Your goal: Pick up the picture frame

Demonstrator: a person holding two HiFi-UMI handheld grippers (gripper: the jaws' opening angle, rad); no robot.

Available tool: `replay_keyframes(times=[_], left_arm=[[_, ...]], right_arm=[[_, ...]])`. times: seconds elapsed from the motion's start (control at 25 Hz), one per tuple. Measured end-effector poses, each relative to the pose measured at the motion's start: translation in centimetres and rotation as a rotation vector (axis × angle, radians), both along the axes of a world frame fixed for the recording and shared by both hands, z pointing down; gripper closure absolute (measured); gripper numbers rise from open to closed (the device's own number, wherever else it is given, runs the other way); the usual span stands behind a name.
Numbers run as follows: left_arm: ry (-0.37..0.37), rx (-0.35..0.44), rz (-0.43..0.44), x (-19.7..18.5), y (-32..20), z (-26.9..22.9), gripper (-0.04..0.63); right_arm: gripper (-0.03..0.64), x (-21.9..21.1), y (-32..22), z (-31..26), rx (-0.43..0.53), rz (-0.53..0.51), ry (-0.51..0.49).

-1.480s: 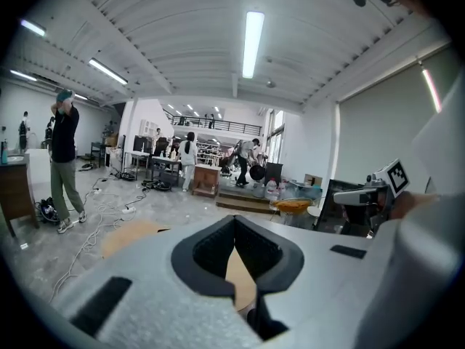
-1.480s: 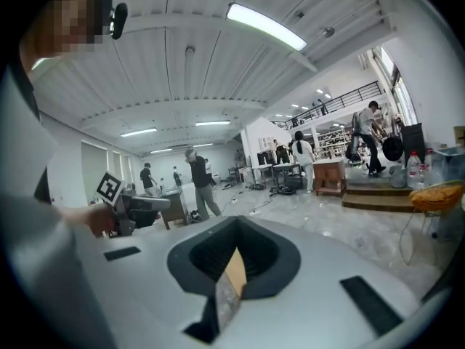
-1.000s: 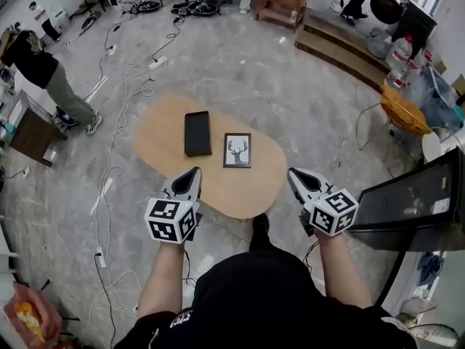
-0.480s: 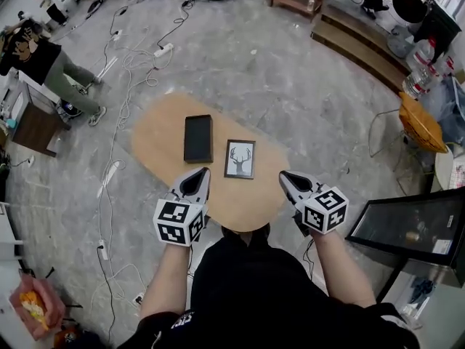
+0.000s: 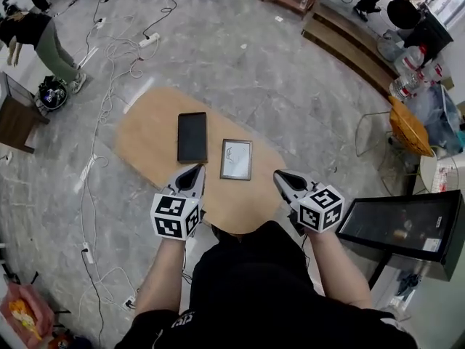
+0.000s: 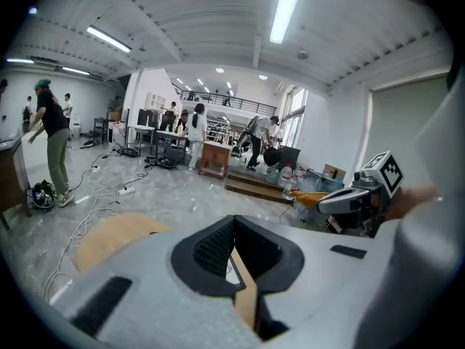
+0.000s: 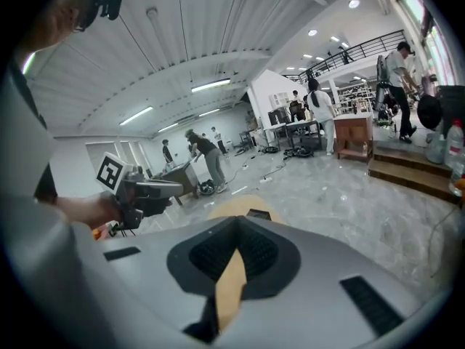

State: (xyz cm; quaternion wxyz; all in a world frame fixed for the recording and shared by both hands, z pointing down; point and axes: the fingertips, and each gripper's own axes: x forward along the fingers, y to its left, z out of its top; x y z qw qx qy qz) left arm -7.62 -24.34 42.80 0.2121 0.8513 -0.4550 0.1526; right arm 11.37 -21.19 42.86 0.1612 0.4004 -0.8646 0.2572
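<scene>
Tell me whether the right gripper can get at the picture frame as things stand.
Probably yes: the right gripper hangs just beside the picture frame with bare table between, though its fingers are shut.

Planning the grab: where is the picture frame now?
Head view: the picture frame lies flat on the oval table, just right of the black rectangular object.

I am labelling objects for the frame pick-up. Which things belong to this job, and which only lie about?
Job: picture frame, left hand-held gripper, right hand-held gripper, table.
Lying about: black slab, floor cables, orange chair.
</scene>
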Motion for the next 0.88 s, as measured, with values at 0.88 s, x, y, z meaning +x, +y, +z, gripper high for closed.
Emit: replay_keyframes(times=[0.88], left_arm=[[-0.046, -0.252, 0.05, 2.3, -5.8, 20.1, 0.585]], right_arm=[[0.611, -0.6, -5.1, 22.1, -0.272, -0.071, 0.136]])
